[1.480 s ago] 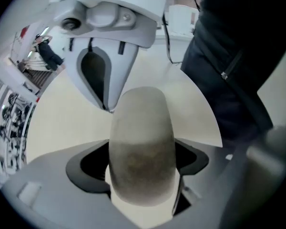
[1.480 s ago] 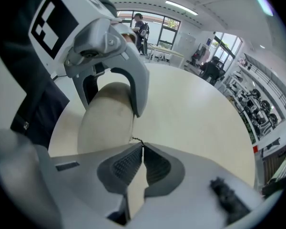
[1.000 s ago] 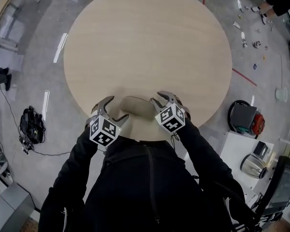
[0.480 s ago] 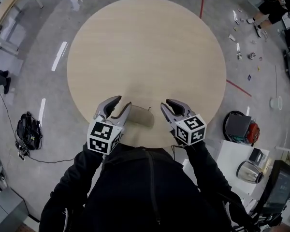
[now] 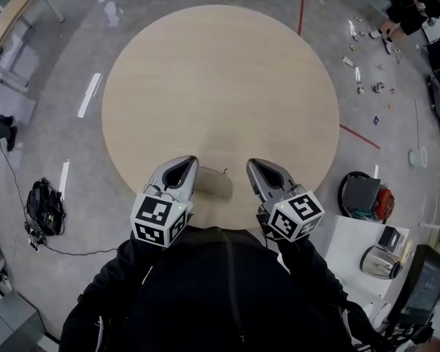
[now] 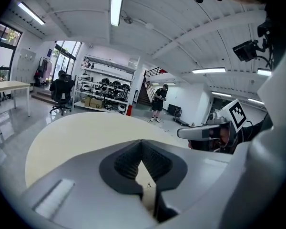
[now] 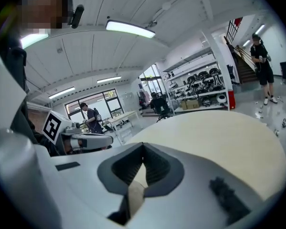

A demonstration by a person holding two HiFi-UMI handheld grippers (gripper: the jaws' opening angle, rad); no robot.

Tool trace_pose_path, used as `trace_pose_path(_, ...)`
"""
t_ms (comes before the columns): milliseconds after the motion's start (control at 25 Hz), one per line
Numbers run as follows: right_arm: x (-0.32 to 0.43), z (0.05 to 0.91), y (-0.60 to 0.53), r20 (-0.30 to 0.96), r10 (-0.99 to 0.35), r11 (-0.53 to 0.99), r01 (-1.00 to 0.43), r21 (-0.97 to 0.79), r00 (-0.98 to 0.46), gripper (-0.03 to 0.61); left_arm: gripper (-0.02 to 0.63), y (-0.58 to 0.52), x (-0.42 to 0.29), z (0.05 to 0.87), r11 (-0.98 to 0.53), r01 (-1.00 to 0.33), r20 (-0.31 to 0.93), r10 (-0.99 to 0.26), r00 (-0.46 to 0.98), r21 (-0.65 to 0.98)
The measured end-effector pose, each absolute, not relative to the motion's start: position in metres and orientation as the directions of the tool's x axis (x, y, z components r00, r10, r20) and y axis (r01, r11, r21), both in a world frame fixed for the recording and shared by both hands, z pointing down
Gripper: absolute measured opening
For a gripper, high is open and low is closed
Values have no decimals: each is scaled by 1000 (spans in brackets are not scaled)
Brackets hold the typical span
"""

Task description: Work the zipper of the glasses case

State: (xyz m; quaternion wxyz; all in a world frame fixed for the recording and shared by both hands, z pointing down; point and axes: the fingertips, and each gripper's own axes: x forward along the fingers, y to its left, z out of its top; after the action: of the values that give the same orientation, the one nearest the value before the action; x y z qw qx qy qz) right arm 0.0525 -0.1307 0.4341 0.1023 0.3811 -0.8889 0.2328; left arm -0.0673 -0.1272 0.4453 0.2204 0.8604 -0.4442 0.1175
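Glasses case (image 5: 214,183): lies on the tabletop (image 5: 220,86) by its near edge, between the two grippers.
Case handling: likely light, tan, soft-skinned over a stiffer shell; steady one end and pinch the zipper pull, which is not visible.
Case axis: roughly left-right, one end toward each gripper.
Left gripper (image 5: 183,164): fingers together, empty.
Right gripper (image 5: 255,167): fingers together, empty.

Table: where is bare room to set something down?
The whole far half of the table, up to its far rim, is bare, and so are its left and right sides. The near edge is crowded: the case lies there between the left gripper and the right gripper.
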Motion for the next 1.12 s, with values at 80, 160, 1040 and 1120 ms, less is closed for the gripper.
trace_pose_path(80, 48, 432, -128, 359, -631, 606, -726, -326, -688, 3, 6, -122, -64, 440, -538, -799, 378, -704, 602, 270)
trace_pose_path(160, 42, 432, -127, 356, -626, 610, -721, -329, -693, 4, 5, -119, -63, 438, -554, -788, 372, -694, 616, 269)
trace_pose_path(1040, 31, 436, -127, 391, -640, 623, -745, -241, -661, 3, 6, -110, -60, 449, -563, -780, 409, -666, 624, 273)
trace_pose_path(1120, 32, 434, -127, 386, -646, 622, -747, -234, -658, 3, 6, -111, -59, 449, -563, -781, 410, -666, 622, 270)
